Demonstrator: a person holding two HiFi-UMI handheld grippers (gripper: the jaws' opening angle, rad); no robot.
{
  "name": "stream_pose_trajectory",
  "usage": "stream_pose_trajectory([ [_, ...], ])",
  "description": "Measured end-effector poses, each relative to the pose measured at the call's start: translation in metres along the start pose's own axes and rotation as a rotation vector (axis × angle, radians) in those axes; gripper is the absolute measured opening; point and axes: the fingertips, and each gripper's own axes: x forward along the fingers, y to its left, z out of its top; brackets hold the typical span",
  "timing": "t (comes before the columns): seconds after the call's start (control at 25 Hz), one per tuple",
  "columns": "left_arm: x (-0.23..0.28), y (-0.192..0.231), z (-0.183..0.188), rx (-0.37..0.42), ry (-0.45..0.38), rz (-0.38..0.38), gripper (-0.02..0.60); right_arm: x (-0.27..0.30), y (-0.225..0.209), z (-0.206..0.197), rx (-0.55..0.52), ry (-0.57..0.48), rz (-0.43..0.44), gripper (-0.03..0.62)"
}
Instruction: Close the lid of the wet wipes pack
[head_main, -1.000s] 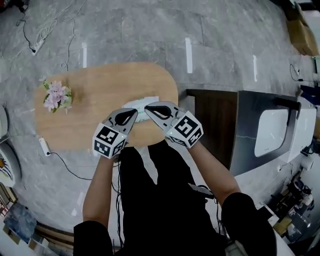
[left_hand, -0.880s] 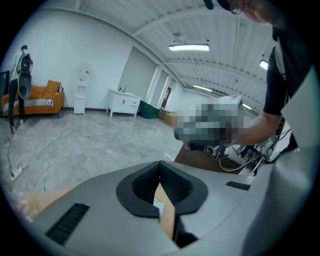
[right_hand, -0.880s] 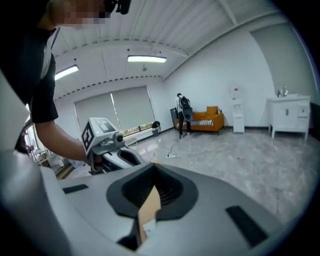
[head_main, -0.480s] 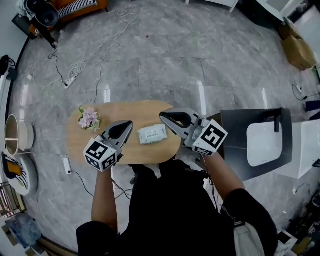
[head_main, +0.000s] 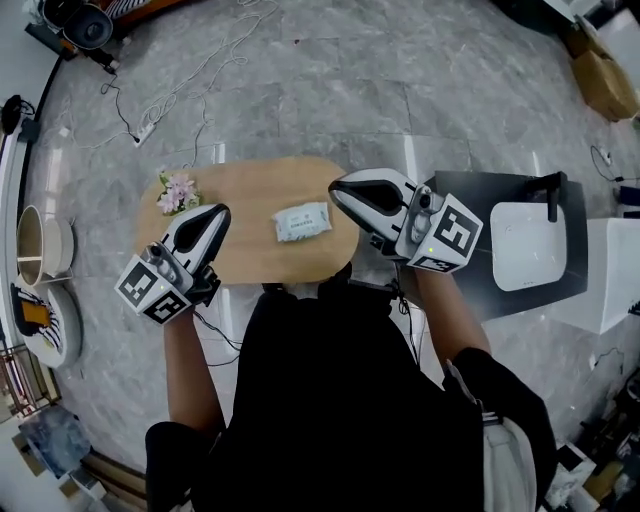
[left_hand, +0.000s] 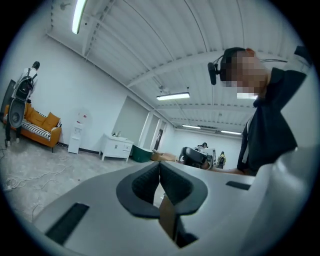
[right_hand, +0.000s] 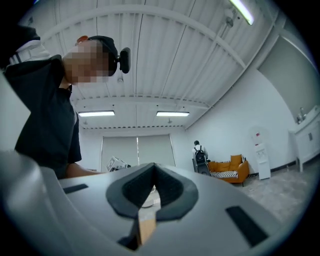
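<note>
The wet wipes pack, white with green print, lies flat on the oval wooden table, right of its middle. Its lid looks flat against the pack. My left gripper is raised at the table's left front, well clear of the pack, with its jaws together. My right gripper hovers off the table's right end, also apart from the pack. Both gripper views point up into the room: the left gripper and right gripper each show dark pads meeting with nothing between them.
A small pot of pink flowers stands at the table's left end. A dark cabinet with a white basin sits to the right. Cables trail over the grey floor. An orange sofa stands by the wall.
Both grippers were together over the pack a second ago. They have since drawn apart to either side and lifted away, leaving the pack alone on the table.
</note>
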Motion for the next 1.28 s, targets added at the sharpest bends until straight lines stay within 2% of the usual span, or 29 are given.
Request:
stream_pose_trajectory([
  [0.16,-0.020,0.000,-0.004,-0.014,-0.056,-0.041,0.015,0.002,0.023,0.002,-0.019,0.006,-0.053,0.011],
  [0.36,-0.049,0.000,-0.027,-0.060,-0.107,-0.114,0.015,-0.004,0.068,-0.001,0.002,-0.017,-0.173,0.011],
  [0.6,-0.120,-0.025,-0.044,-0.058,-0.099,-0.180,0.015,0.009,0.142,-0.032,0.074,-0.034,-0.245,0.011],
  [0.68,-0.149,-0.030,-0.057,-0.084,-0.094,-0.195,0.015,0.021,0.169,-0.041,0.099,-0.042,-0.253,0.011],
  [0.84,-0.190,-0.038,-0.099,-0.192,-0.068,-0.213,0.015,0.033,0.207,-0.057,0.160,-0.068,-0.281,0.011],
  [0.92,-0.201,-0.055,-0.111,-0.216,-0.069,-0.249,0.015,0.034,0.222,-0.061,0.159,-0.050,-0.291,0.011],
  [1.08,-0.207,-0.100,-0.118,-0.202,-0.094,-0.336,0.015,0.027,0.254,-0.061,0.130,-0.007,-0.273,0.011],
  [1.28,-0.219,-0.148,-0.113,-0.114,-0.100,-0.320,0.015,0.003,0.291,-0.060,0.099,0.004,-0.251,0.011],
])
